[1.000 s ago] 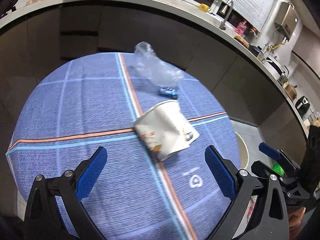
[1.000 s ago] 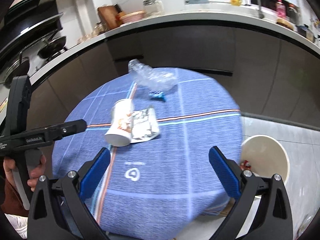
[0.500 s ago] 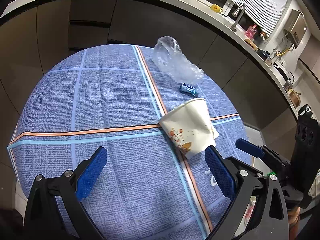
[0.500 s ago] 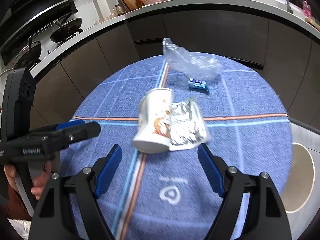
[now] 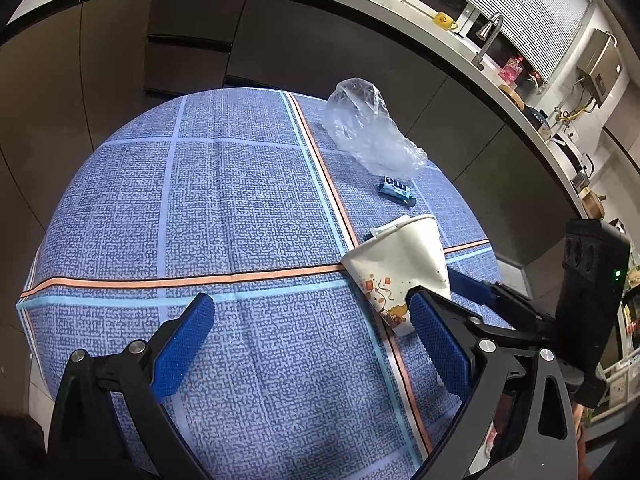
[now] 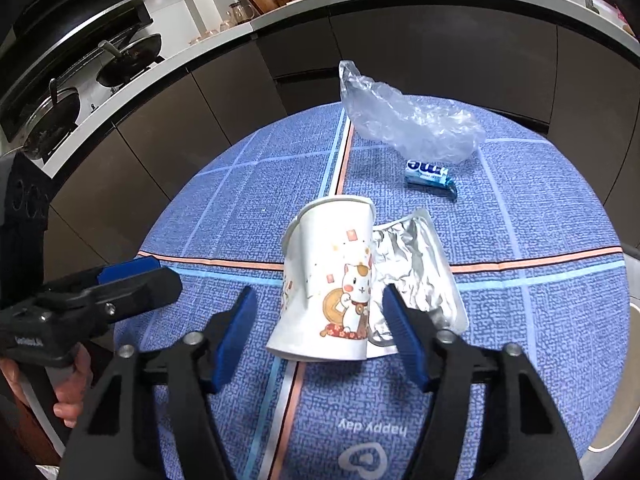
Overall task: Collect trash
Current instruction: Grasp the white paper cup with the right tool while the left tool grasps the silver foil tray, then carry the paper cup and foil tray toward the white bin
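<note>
The right claw (image 6: pixel 316 320) has just been closing around the cup (image 6: pixel 332 276), which lies on its side mid-table (image 6: pixel 540 208) on a foil lid (image 6: pixel 416 264), pads not yet touching. Squeeze gently, low on the cup, clear of the foil; the left claw (image 5: pixel 308 344) hangs open and empty

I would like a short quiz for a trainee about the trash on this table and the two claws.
1. True or false: the paper cup stands upright.
2. What lies against the cup: A foil wrapper, B spoon, C lid?
3. Which claw has the cup between its fingers?

Key: 1 false, it lies on its side. 2 A. 3 The right claw; its jaws have just been closing, pads not yet pressing. The left claw is open over bare cloth.
</note>
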Demonstrator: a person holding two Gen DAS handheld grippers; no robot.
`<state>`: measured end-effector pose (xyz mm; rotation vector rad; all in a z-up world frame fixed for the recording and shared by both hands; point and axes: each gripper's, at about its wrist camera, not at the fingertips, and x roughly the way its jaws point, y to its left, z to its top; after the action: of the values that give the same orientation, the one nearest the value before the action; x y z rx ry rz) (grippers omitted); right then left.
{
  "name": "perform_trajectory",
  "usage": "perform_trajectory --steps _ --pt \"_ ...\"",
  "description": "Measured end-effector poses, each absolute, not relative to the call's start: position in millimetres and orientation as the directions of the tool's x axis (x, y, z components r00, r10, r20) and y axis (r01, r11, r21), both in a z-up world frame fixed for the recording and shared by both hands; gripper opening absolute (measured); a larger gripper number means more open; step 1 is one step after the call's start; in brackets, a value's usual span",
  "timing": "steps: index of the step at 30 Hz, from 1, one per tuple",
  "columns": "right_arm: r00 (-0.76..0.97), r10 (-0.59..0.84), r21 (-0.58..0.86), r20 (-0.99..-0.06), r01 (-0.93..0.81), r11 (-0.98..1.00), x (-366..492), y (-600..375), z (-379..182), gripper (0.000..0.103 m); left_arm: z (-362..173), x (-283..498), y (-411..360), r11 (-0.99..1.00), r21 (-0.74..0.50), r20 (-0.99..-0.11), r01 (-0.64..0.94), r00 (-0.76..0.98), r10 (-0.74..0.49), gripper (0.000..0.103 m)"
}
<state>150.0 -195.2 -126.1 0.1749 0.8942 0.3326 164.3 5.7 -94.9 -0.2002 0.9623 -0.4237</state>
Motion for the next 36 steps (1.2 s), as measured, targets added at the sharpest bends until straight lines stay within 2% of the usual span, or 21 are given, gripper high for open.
perform_trajectory --steps 3,6,17,24,26,28,31,35,36 --pt "0.569 0.357 0.29 -0.741 -0.208 0.934 152.4 -194.0 -130.5 0.048 -94.3 168.0 4.0 0.897 -0.353 -0.747 0.264 0.497 -0.441 0.094" --pt "0.569 0.366 0.296 -0.736 -0.216 0.93 151.8 -192.4 -128.9 0.044 -93.9 171.1 1.8 0.895 -0.355 -0.745 0.271 0.496 -0.446 0.094" --pt "0.606 0.377 0.31 -0.7 -0.218 0.925 125.6 -208.1 -111.3 0.044 -90.6 182.5 -19.6 0.885 -0.358 -0.744 0.298 0.481 -0.464 0.094" --pt "0.624 0.297 0.27 -0.723 -0.141 0.952 94.0 -239.4 -115.0 0.044 -99.2 187.7 -46.3 0.849 -0.397 -0.734 0.349 0.434 -0.522 0.093" --pt "0.631 0.27 0.261 -0.727 -0.109 0.959 87.3 -250.7 -117.0 0.044 -105.9 190.1 -59.1 0.833 -0.409 -0.74 0.372 0.4 -0.542 0.089" --pt "0.636 0.251 0.261 -0.729 -0.081 0.962 84.7 -260.9 -118.2 0.044 -113.8 193.8 -74.4 0.814 -0.431 -0.748 0.39 0.35 -0.564 0.077" --pt "0.651 0.221 0.254 -0.726 -0.045 0.966 81.5 -274.3 -116.8 0.044 -120.6 200.5 -95.9 0.799 -0.456 -0.756 0.391 0.304 -0.58 0.072" --pt "0.673 0.167 0.221 -0.721 -0.005 0.975 77.7 -289.2 -112.9 0.044 -123.3 207.8 -123.1 0.845 -0.408 -0.794 0.346 0.322 -0.515 0.074" --pt "0.678 0.155 0.216 -0.718 0.006 0.976 76.0 -293.9 -111.9 0.044 -122.8 208.7 -127.6 0.857 -0.391 -0.801 0.336 0.335 -0.496 0.078"
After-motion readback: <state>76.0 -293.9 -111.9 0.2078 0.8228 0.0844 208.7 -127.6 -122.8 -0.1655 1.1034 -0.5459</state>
